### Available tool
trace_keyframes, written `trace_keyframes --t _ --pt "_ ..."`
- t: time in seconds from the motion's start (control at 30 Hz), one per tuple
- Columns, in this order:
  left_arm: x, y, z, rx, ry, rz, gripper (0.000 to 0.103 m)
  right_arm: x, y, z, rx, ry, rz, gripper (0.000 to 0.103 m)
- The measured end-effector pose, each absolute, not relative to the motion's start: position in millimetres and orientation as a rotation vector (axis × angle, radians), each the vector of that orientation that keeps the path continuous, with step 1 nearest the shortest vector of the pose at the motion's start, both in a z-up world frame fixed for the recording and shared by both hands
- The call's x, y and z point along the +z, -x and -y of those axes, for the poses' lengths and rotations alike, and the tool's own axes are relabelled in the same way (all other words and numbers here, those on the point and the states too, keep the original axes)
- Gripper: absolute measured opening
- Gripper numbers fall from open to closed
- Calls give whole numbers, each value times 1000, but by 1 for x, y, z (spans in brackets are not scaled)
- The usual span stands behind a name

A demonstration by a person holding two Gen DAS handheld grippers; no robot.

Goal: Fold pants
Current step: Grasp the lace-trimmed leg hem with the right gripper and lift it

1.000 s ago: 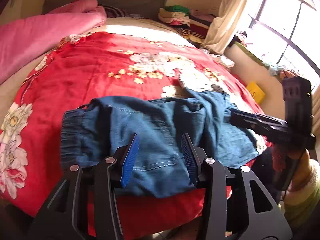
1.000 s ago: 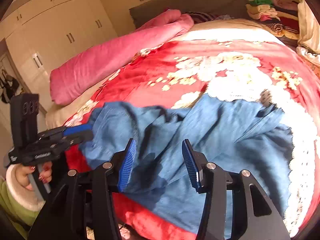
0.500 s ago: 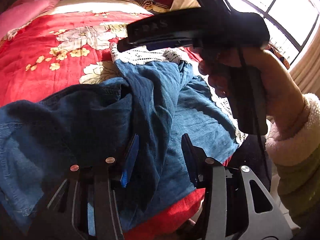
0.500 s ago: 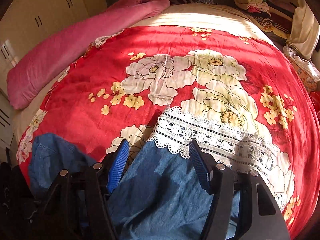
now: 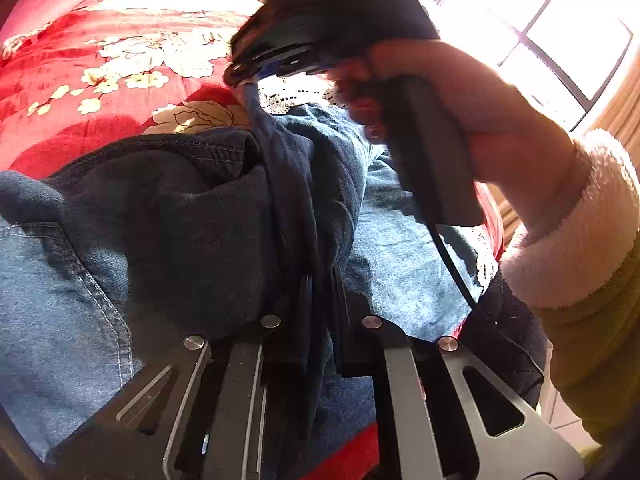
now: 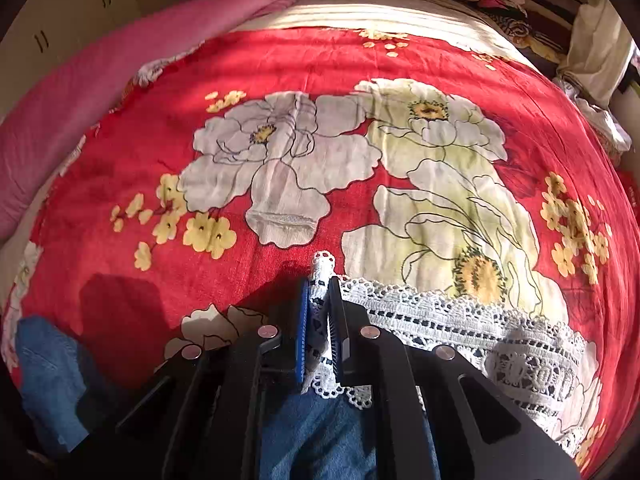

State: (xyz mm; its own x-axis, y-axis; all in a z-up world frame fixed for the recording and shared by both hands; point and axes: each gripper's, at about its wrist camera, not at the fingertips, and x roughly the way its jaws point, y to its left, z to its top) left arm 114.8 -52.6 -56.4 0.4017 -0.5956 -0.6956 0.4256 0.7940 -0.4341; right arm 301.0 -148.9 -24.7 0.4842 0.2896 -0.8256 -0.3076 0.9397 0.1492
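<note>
Over pants [image 5: 192,216], both hand-held grippers pinched.

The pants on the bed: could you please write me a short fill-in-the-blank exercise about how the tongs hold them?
1. The right tongs are shut on the pants' white ____ hem.
2. The left tongs pinch a fold of blue ____.
3. The pants lie on a ____ floral blanket.

Missing words: lace; denim; red

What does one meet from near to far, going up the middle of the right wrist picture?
Right tongs shut on the lace hem of the pants → red flowered blanket → pale sheet.
</note>
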Motion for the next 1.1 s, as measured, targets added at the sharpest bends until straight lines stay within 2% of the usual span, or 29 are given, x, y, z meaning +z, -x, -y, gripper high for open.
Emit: trace_keyframes --t 0.2,0.37,0.67,0.93,0.97,1.0,1.03,1.1 --pt "-47 -108 42 -664 185 -925 2 23 -236 236 334 -170 -869 8" --pt "-32 -102 42 -671 154 -887 2 39 -166 304 283 -264 -792 8" --pt "-27 -90 58 -673 72 -875 2 -8 -69 372 192 -367 -849 8" --pt "-37 -72 69 -715 11 -885 3 -47 -25 375 193 -392 -926 8" --pt "-38 -69 73 -727 -5 -882 4 -50 -23 377 188 -400 -928 8" --pt "-39 -67 77 -740 -24 -882 10 -52 -22 379 183 -407 -929 8" --pt "-41 -63 83 -755 -47 -885 21 -54 -21 381 175 -417 -927 8" --pt "-46 -58 93 -769 -101 -894 29 -55 -20 386 168 -437 -924 8"
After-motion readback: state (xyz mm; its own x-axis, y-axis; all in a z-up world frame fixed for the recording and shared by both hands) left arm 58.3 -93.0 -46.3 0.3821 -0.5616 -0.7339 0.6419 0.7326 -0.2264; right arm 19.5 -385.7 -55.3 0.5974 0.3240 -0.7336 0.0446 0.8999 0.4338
